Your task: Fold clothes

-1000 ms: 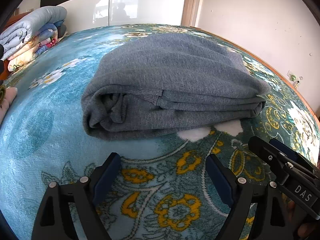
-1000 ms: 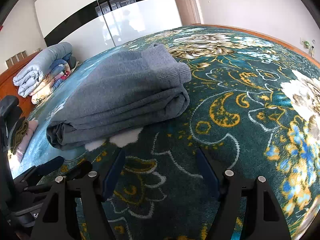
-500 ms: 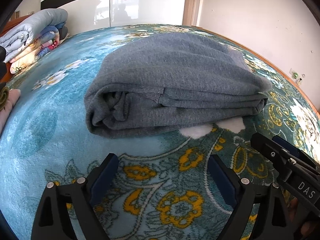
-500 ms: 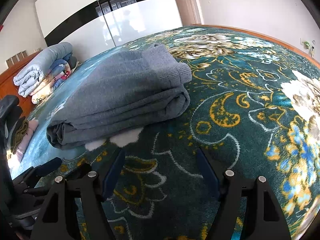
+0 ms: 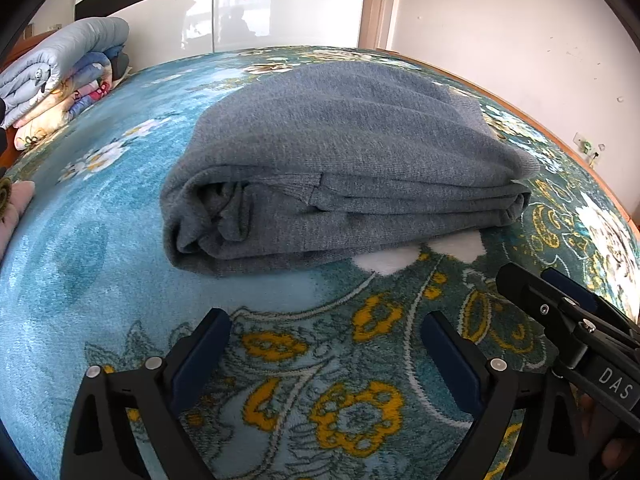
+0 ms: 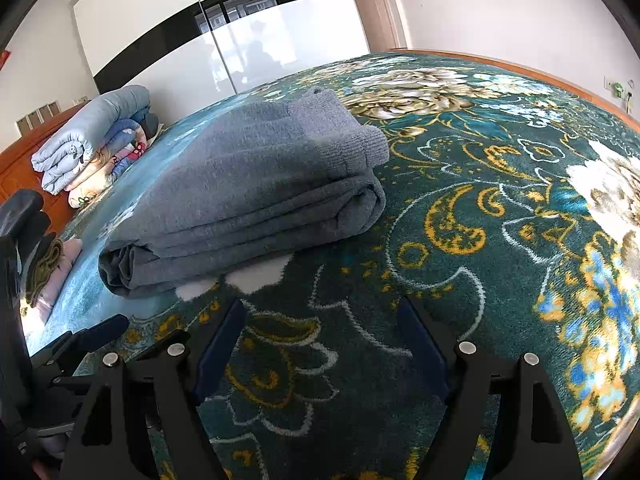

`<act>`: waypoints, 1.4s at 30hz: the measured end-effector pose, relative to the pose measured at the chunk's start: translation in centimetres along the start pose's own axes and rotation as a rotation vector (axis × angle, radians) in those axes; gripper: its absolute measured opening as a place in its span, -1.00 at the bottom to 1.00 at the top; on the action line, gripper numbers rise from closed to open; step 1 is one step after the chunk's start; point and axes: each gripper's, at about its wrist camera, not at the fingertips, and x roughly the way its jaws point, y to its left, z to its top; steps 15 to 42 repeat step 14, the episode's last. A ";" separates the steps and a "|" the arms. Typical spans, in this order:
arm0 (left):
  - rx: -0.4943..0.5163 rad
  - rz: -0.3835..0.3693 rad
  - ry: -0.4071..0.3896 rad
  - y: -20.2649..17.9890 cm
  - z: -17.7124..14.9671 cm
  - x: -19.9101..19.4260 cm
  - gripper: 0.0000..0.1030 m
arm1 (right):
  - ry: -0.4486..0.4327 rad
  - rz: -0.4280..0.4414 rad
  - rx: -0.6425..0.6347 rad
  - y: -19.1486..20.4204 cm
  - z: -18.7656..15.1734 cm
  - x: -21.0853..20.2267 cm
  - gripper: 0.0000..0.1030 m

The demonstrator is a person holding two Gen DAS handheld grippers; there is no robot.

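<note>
A folded grey knit sweater [image 5: 340,168] lies on the floral bedspread [image 5: 80,260]; it also shows in the right wrist view [image 6: 248,196], with a ribbed cuff on top at its right end. My left gripper [image 5: 326,344] is open and empty, just in front of the sweater's near edge. My right gripper [image 6: 320,332] is open and empty, in front of the sweater's right part. Both hover low over the bedspread, side by side. The right gripper's tip shows in the left wrist view [image 5: 560,312].
A stack of folded quilts [image 5: 60,80] lies at the far left by the wooden headboard [image 6: 16,168]. Folded pink and olive clothes [image 6: 48,268] sit at the left edge. The bed's wooden edge [image 5: 560,136] and a wall run along the right.
The left gripper has moved a little closer to the sweater and turned slightly left. The right gripper has barely moved. Both stay open.
</note>
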 end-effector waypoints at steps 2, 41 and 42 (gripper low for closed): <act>0.000 -0.003 0.001 0.0 0.0 0.0 0.92 | -0.001 0.002 0.002 0.0 0.0 0.0 0.57; 0.019 -0.014 0.006 0.2 0.2 0.2 0.96 | -0.002 -0.004 0.000 0.2 0.0 0.1 0.58; 0.019 -0.014 0.006 0.2 0.2 0.2 0.96 | -0.002 -0.004 0.000 0.2 0.0 0.1 0.58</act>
